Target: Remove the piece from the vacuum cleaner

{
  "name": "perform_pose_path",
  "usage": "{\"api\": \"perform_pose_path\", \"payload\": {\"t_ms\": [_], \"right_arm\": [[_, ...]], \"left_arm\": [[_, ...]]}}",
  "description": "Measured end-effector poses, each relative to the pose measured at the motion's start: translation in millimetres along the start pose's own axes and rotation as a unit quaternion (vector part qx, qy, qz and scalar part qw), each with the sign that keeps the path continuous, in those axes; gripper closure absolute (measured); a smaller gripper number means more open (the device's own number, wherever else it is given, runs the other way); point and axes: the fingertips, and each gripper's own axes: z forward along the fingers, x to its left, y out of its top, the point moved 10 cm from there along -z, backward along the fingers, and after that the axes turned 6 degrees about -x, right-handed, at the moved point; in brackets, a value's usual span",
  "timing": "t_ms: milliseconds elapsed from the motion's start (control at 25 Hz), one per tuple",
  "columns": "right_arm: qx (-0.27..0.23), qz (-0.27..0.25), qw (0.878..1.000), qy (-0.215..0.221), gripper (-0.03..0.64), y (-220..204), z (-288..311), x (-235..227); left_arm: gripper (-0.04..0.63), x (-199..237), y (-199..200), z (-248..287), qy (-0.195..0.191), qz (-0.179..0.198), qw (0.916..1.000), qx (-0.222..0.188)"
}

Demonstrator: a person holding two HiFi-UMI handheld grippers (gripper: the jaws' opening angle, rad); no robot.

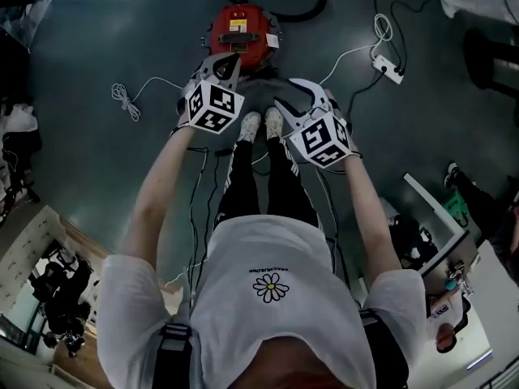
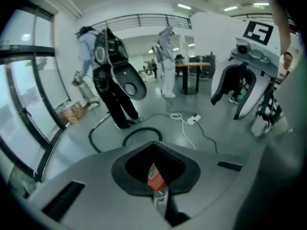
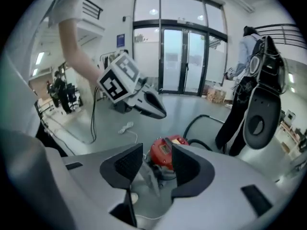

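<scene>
Left gripper (image 1: 222, 65): jaws together, empty | right gripper (image 1: 289, 94): jaws apart, empty | red canister vacuum cleaner (image 1: 241, 32) on floor at 12 o'clock, just beyond left tips | left nearer; round body, hose (image 1: 285, 8) leaves toward 12 o'clock

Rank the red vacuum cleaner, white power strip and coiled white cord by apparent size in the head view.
1. red vacuum cleaner
2. white power strip and coiled white cord: they look about alike, so tied.

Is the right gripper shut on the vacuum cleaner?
No: the right gripper's jaws stand apart, and the red vacuum cleaner sits on the floor beyond them, untouched.
</scene>
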Motion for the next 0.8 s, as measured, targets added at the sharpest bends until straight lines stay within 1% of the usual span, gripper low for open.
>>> {"api": "perform_pose_path", "payload": {"t_ms": [80, 160, 240, 320, 440, 520, 640, 720, 800], "right_arm": [[0.042, -0.027, 0.999, 0.015, 0.442, -40.2, 36.7, -0.3], [0.080, -0.035, 0.996, 0.028, 0.442, -81.0, 70.5, -1.8], [0.116, -0.032, 0.992, 0.040, 0.442, -118.9, 100.2, -1.9], [0.152, -0.027, 0.986, 0.054, 0.442, -153.3, 128.3, -4.5], [0.208, -0.038, 0.974, 0.077, 0.442, -194.4, 164.7, -7.8], [0.234, -0.050, 0.967, 0.085, 0.443, -212.9, 184.0, -6.9], [0.264, -0.053, 0.959, 0.088, 0.443, -229.7, 207.7, -8.5], [0.281, -0.055, 0.954, 0.091, 0.443, -235.9, 218.4, -8.6], [0.293, -0.056, 0.950, 0.096, 0.443, -241.5, 224.5, -6.4]], "left_arm": [[0.589, -5.6, -31.6, 47.3, -0.035, 0.052, 0.9966, 0.054], [0.589, -10.9, -60.9, 90.2, -0.058, 0.091, 0.9890, 0.101], [0.589, -16.0, -87.8, 123.7, -0.074, 0.109, 0.9808, 0.144], [0.589, -18.4, -109.8, 150.5, -0.083, 0.120, 0.9739, 0.174], [0.589, -20.2, -133.9, 177.2, -0.093, 0.132, 0.9663, 0.201], [0.589, -21.3, -146.3, 187.1, -0.101, 0.133, 0.9628, 0.212], [0.589, -21.5, -157.9, 198.4, -0.118, 0.135, 0.9571, 0.228], [0.589, -23.7, -162.4, 201.9, -0.129, 0.146, 0.9516, 0.238], [0.589, -27.1, -163.9, 199.9, -0.130, 0.157, 0.9494, 0.239]]}}
